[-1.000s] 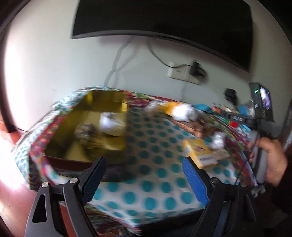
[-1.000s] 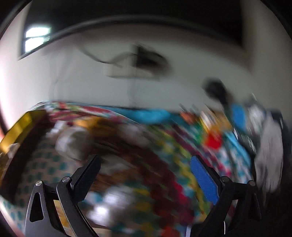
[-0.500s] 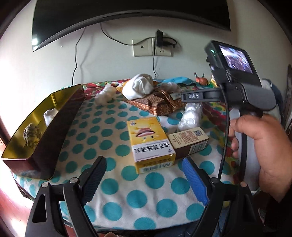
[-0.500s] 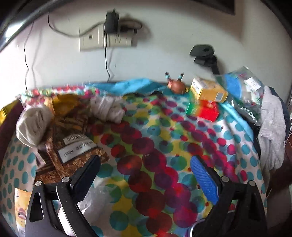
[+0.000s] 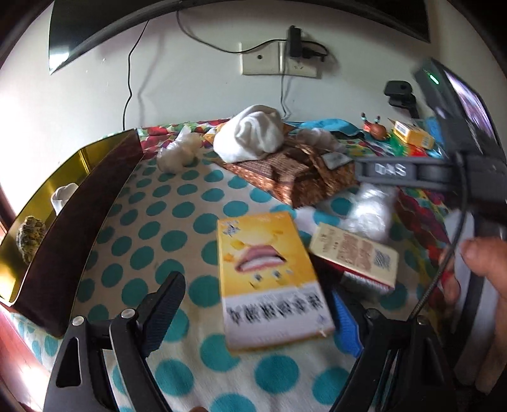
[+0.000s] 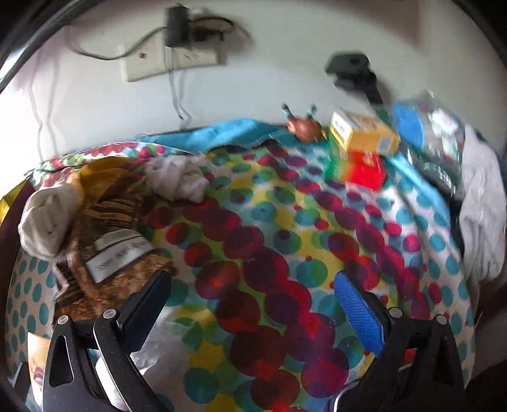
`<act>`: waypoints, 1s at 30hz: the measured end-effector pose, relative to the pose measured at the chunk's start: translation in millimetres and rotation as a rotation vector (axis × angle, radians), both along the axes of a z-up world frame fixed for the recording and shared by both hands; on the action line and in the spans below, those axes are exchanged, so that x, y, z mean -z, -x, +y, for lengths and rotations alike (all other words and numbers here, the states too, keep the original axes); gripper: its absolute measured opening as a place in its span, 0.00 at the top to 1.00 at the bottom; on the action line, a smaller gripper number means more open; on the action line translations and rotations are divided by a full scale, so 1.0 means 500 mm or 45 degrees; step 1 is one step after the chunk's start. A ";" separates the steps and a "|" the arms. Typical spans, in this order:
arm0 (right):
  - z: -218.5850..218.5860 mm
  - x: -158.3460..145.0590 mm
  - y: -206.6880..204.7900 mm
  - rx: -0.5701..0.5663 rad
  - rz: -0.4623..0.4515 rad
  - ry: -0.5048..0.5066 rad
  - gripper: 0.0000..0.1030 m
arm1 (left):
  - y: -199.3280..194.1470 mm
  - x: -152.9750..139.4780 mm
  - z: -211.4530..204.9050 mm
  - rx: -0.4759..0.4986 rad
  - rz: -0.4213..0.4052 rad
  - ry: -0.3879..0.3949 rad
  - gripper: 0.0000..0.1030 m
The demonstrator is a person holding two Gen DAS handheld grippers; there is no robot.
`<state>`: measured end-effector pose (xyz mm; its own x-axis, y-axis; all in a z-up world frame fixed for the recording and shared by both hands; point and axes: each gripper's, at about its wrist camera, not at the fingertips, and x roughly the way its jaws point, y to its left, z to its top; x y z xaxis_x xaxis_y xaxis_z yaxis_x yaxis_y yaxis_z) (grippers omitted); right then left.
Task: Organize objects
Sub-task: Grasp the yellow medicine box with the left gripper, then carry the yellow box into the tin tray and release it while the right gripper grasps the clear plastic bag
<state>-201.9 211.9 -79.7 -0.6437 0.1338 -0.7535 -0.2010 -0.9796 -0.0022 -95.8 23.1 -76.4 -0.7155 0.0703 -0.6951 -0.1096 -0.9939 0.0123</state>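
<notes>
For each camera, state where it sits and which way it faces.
Left wrist: rides the left hand-held gripper, open, facing the wall across the table over a yellow box and gold tin; the person's right hand shows.
Right wrist: rides the right hand-held gripper, open, facing the wall over the colourful cloth; no hand shows.
Shared: wall socket, crab toy, white cloth bundle.

glossy gold-lined tin (image 5: 85, 158), polka-dot cloth (image 5: 177, 202) — matt; yellow cardboard box (image 5: 269, 279), crinkly clear plastic bag (image 5: 369, 212).

wall socket (image 5: 279, 58) with plugged charger (image 5: 294, 41); dark screen (image 5: 95, 19) above.
</notes>
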 end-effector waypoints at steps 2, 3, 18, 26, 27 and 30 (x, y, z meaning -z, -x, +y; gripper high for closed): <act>0.015 0.010 0.003 0.010 -0.021 0.060 0.01 | 0.018 0.003 -0.008 0.009 -0.026 -0.038 0.28; 0.019 0.012 0.003 0.014 -0.024 0.074 0.01 | 0.026 0.005 -0.010 0.005 -0.028 -0.035 0.42; -0.115 -0.022 -0.022 -0.160 0.095 -0.312 0.00 | 0.064 -0.034 -0.029 -0.043 -0.006 -0.030 0.51; -0.110 -0.022 -0.019 -0.152 0.070 -0.298 0.00 | 0.053 -0.097 -0.044 -0.051 0.069 -0.026 0.51; -0.109 -0.022 -0.019 -0.152 0.073 -0.298 0.00 | 0.054 -0.100 -0.045 -0.055 0.072 -0.023 0.51; -0.109 -0.021 -0.018 -0.154 0.076 -0.298 0.00 | 0.058 -0.098 -0.051 -0.075 0.061 -0.012 0.51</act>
